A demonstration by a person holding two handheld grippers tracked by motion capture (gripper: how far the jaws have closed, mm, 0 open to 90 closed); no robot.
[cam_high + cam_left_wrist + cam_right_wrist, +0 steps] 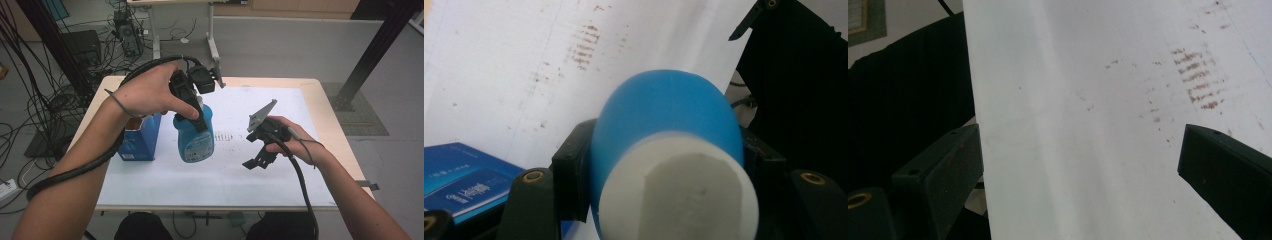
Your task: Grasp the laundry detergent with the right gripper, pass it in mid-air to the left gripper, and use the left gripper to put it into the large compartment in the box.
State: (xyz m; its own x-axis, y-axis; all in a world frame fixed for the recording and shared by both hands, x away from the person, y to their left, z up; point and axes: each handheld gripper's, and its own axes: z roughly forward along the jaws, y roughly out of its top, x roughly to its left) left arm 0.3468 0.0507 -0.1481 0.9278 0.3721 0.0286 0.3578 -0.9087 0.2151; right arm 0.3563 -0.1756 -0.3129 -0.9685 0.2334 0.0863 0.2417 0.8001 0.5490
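Jaws of the left gripper (197,112) are clamped on the blue bottle (196,140) below its cap, keeping it upright; the right gripper (260,157), at three o'clock, is held wide, empty.

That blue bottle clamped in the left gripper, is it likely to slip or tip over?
The blue bottle looks smooth and rounded, so it may slip between the left gripper jaws. It seems stiff plastic, undented. Tall and narrow, it might tip if set down carelessly.

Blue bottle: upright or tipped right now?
Upright. The blue bottle stands vertical, white cap up, with the left gripper clamped on its upper part.
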